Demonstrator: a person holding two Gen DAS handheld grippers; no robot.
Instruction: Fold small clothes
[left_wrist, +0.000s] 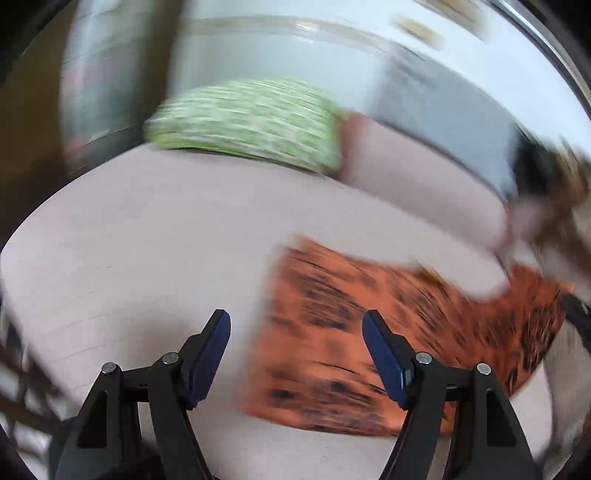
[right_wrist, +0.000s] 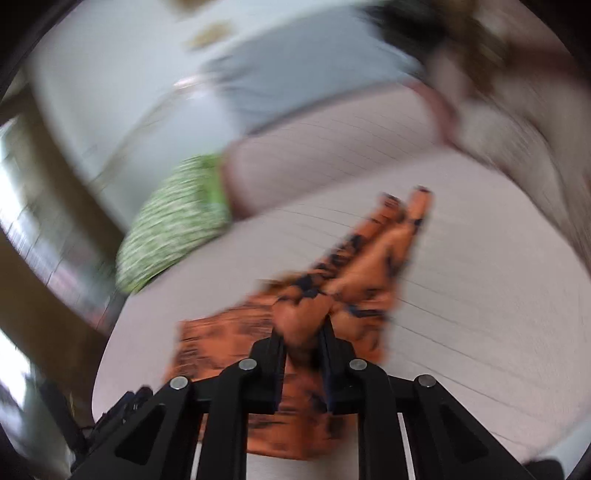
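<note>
An orange garment with black marks (left_wrist: 362, 347) lies on a pale bed sheet (left_wrist: 147, 240). My left gripper (left_wrist: 297, 325) is open and empty, just above the sheet, with the garment's left edge between and beyond its fingers. My right gripper (right_wrist: 303, 328) is shut on a bunched fold of the orange garment (right_wrist: 369, 258), which stretches away from the fingers over the sheet (right_wrist: 480, 295). Both views are blurred by motion.
A green and white patterned pillow (left_wrist: 243, 122) lies at the far side of the bed, also in the right wrist view (right_wrist: 173, 221). A pale pink cushion or bedding (left_wrist: 417, 177) lies to its right. A dark wooden frame (right_wrist: 44, 258) stands at the left.
</note>
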